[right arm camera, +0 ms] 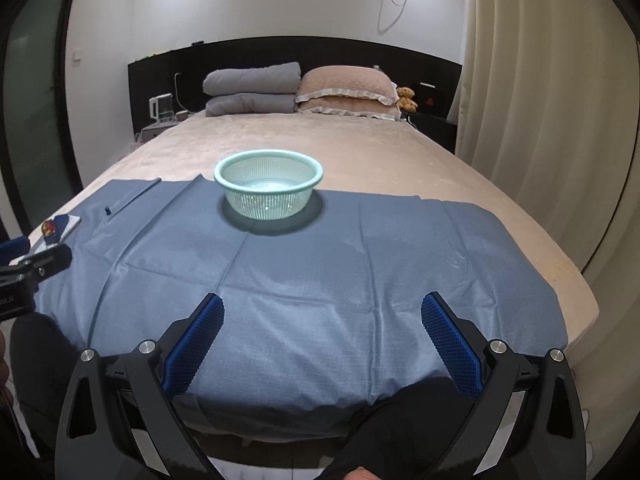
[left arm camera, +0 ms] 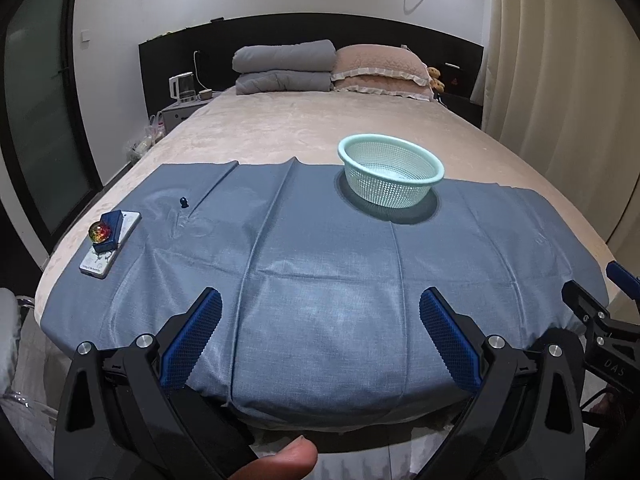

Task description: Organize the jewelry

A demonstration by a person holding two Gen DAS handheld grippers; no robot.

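A pale green mesh basket stands on a blue cloth spread over the foot of the bed; it also shows in the right wrist view. At the cloth's left edge a multicoloured gem sits on a small blue box on a white flat case, also seen far left in the right wrist view. A small dark bead lies on the cloth beyond it. My left gripper and right gripper are open and empty above the cloth's near edge.
Grey folded quilts and pink pillows lie at the headboard. A kettle stands on a bedside unit at left. Curtains hang at right. The right gripper shows at the left view's right edge.
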